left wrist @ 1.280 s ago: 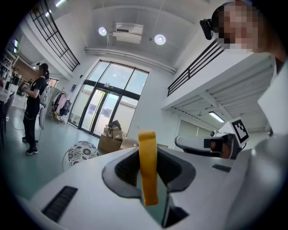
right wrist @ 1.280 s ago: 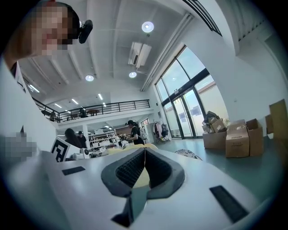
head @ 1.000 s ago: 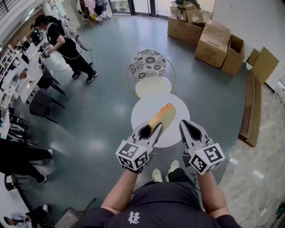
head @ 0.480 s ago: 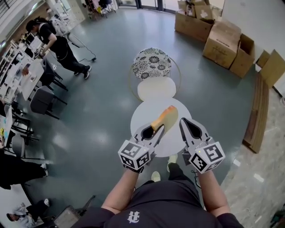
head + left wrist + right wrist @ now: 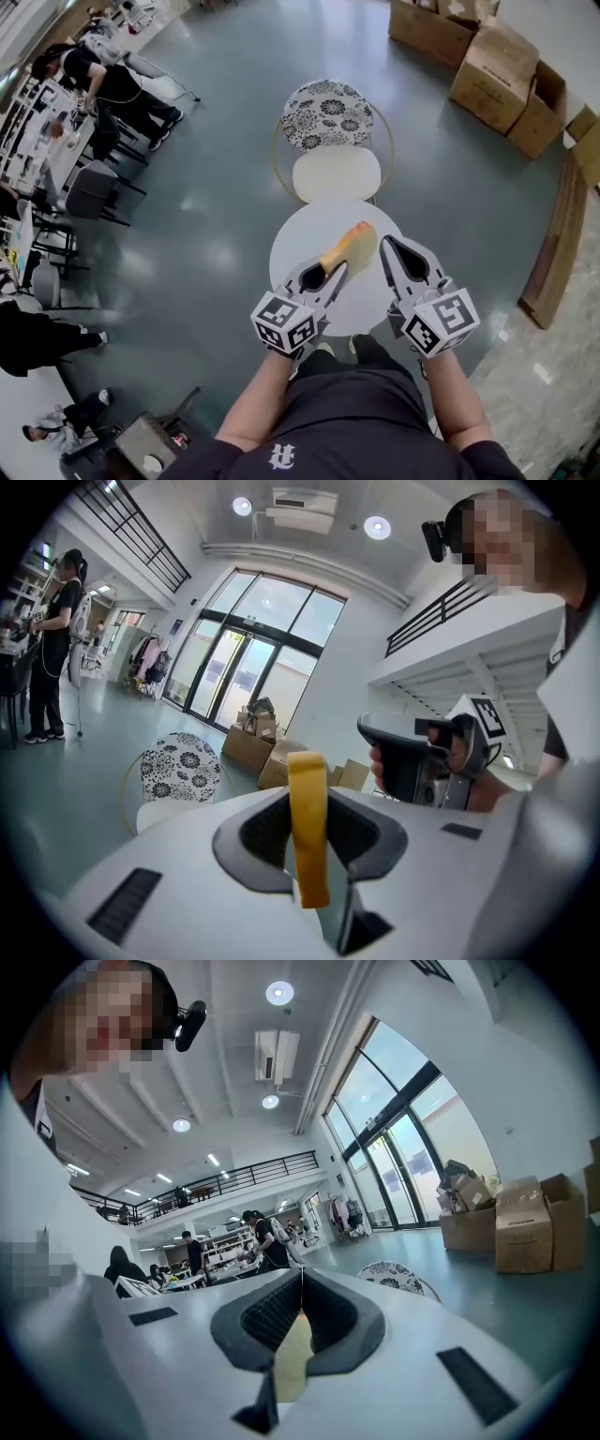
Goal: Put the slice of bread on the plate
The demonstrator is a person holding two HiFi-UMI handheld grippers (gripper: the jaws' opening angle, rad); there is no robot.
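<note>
A slice of bread point(image 5: 349, 246) over a round table point(image 5: 291, 251); just beyond, what seems a chair point(image 5: 325, 114); cardboard boxes point(image 5: 497, 61) far right, desks point(image 5: 42, 173) far left.

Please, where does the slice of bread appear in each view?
Head view: slice of bread at centre, in the left tool.
Left gripper view: slice of bread edge-on at centre, between the jaws.
Right gripper view: not clearly in it.
Shared landmark: the flowered stool.

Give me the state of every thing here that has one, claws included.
left claw: shut on the slice of bread
slice of bread: gripped, over the round table, not yet set down
right claw: shut, empty
cardboard box: open
</note>
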